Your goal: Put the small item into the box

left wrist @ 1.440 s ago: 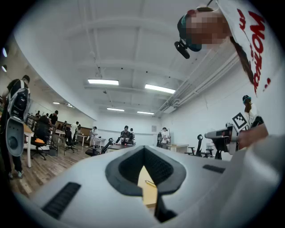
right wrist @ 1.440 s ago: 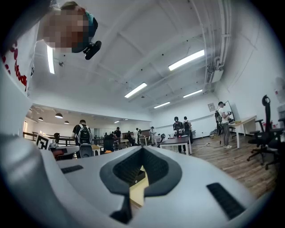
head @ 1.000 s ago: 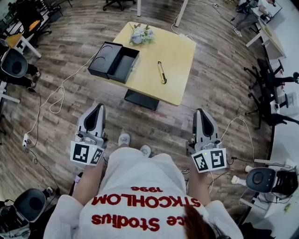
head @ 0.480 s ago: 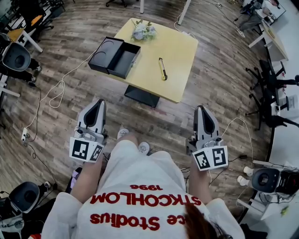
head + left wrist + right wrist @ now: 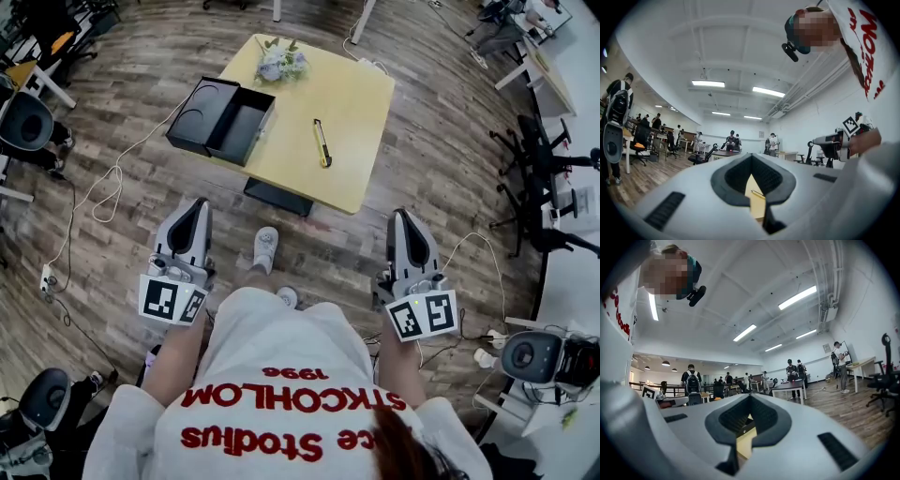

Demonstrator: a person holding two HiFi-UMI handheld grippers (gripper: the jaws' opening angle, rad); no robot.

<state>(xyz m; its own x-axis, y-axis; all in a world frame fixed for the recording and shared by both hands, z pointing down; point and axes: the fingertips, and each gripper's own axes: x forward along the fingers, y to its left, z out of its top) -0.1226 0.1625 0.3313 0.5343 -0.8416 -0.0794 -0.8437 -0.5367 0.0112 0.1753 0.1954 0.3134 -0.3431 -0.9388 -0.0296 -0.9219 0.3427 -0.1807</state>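
On the yellow table (image 5: 352, 103) ahead of me lies the small item, a slim yellow and black utility knife (image 5: 322, 143). To its left, at the table's left edge, stands the open black box (image 5: 234, 124) with its lid (image 5: 194, 111) beside it. My left gripper (image 5: 195, 216) and right gripper (image 5: 405, 225) hang over the wooden floor, well short of the table. Both are shut and hold nothing. In the left gripper view, the gap under the left gripper (image 5: 751, 159) shows a strip of table (image 5: 754, 206) and the knife (image 5: 757, 194).
A bunch of flowers (image 5: 279, 64) sits at the table's far edge. Cables (image 5: 103, 192) trail across the floor on the left. Office chairs (image 5: 23, 120) stand left and right (image 5: 539, 155). White desks and several people are in the room beyond.
One foot has stepped forward toward the table, and the table has slid slightly in the view. Both grippers keep their places and stay shut.
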